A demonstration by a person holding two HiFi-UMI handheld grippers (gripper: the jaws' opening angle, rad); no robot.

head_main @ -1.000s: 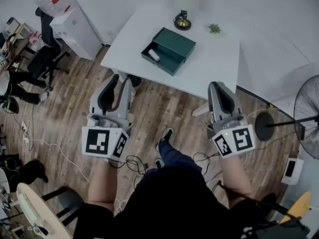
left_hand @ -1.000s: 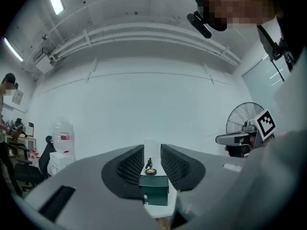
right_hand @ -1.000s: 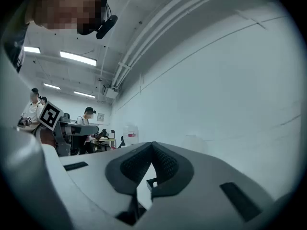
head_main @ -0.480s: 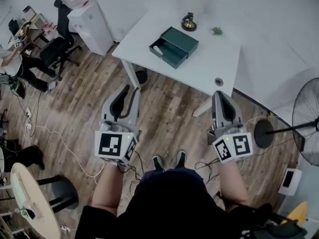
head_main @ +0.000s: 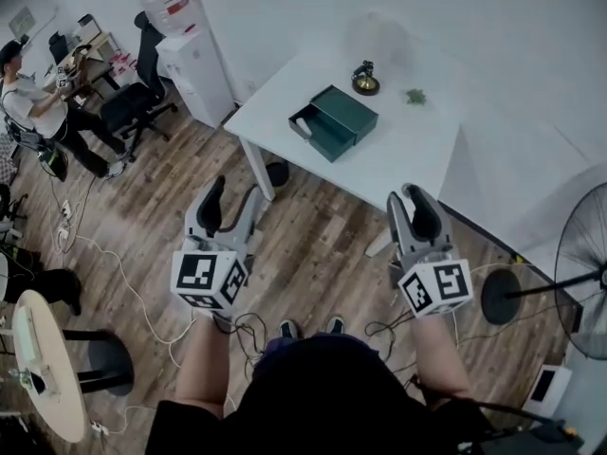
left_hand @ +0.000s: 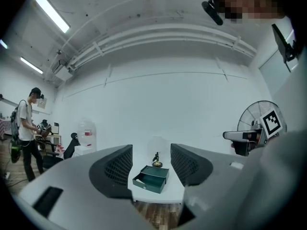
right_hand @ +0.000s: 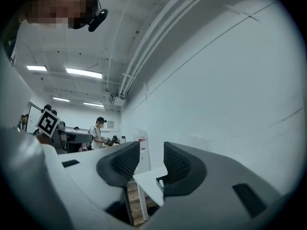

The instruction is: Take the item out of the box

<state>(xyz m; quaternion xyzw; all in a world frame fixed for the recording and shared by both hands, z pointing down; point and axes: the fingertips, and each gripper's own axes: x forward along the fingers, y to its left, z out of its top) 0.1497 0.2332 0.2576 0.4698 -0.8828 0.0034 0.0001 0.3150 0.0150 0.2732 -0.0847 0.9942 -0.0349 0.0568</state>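
Observation:
A dark green box sits on the white table with its drawer pulled out and a small white item in it. The left gripper view shows the box far off between the jaws. Both grippers hang over the wooden floor, well short of the table. My left gripper and right gripper stand open; their jaws have just been opening, with nothing between them. In the right gripper view only the table corner and a dark edge of the box show.
A brass figurine and a small green sprig stand behind the box. A water dispenser, an office chair and a person are at the left. A fan stands right, cables cross the floor.
Both grippers' jaws have spread apart. In the head view the table and box have shrunk and shifted up, and more of the room's left side shows.

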